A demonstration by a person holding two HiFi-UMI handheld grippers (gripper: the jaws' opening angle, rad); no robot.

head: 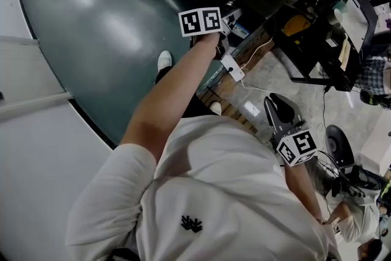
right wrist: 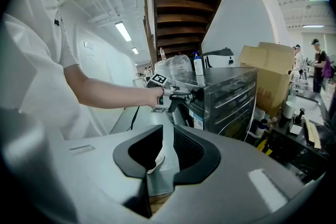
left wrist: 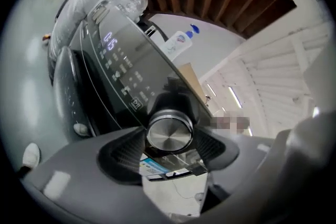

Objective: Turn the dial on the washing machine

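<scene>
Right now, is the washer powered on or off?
On: the display on the washing machine glows with blue digits, and the panel symbols below it are lit.

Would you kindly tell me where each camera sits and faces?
Head view: on the head, facing steeply down; shirt, left arm, left gripper, right gripper.
Left gripper view: on the left gripper, facing the dial in its jaws.
Right gripper view: on the open right gripper, facing the left arm.
Shared: head and right gripper views show the left gripper.

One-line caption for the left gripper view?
Left gripper clamps the washing-machine dial beside the lit control panel.
</scene>
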